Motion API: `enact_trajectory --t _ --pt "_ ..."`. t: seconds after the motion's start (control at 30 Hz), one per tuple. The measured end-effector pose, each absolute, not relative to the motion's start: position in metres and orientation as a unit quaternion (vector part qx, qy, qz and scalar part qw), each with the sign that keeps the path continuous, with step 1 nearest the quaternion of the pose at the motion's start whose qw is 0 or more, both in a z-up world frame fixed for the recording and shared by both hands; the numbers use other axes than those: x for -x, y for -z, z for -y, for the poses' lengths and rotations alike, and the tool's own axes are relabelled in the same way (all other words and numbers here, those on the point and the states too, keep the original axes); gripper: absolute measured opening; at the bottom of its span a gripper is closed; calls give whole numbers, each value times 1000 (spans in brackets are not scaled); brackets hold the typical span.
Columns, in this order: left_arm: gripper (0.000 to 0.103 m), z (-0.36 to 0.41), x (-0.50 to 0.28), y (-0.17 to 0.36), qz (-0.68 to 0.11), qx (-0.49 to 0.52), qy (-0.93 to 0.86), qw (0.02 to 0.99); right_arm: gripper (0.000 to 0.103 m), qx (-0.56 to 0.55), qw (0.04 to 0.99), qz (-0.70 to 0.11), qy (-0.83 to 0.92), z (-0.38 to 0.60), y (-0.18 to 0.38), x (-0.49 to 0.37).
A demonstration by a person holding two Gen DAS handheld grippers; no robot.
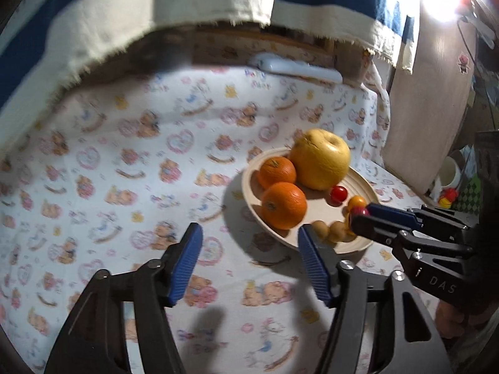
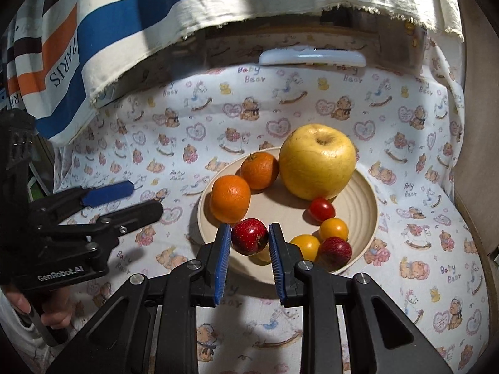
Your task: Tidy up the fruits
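A beige plate [image 2: 369, 205] on the bear-print cloth holds a big yellow apple [image 2: 318, 162], two oranges [image 2: 230, 199], a red cherry tomato [image 2: 321, 208], two yellow tomatoes [image 2: 333, 229] and a strawberry [image 2: 335, 251]. My right gripper [image 2: 249, 233] is shut on another strawberry [image 2: 249, 237], held just above the plate's near rim. The left wrist view shows that right gripper [image 1: 358, 213] coming in from the right over the plate [image 1: 246, 180]. My left gripper [image 1: 249, 249] is open and empty over the cloth, just left of the plate; it also shows in the right wrist view as left gripper [image 2: 146, 198].
A striped cloth [image 2: 124, 31] hangs over the back of the table, with a flat white object [image 2: 312, 56] under it. A wooden board [image 1: 430, 109] stands at the right, a white mug [image 1: 449, 173] beyond it. A hand [image 2: 46, 311] holds the left gripper.
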State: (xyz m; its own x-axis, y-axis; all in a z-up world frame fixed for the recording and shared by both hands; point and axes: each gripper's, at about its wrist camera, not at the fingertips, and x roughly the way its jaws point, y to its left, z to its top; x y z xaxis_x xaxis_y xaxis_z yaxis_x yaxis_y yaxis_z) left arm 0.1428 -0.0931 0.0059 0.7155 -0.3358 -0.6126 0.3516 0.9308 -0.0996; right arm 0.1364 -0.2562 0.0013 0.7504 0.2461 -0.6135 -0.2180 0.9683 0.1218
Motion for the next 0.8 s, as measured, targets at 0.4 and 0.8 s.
enact_trajectory --t 0.4,0.8 --pt "100 77 -127 -13 -242 -7 155 958 26 -28 921 -365 -133 254 14 -146" --pt "100 77 -126 -9 -244 -4 153 958 36 -44 917 -374 -135 257 16 -149"
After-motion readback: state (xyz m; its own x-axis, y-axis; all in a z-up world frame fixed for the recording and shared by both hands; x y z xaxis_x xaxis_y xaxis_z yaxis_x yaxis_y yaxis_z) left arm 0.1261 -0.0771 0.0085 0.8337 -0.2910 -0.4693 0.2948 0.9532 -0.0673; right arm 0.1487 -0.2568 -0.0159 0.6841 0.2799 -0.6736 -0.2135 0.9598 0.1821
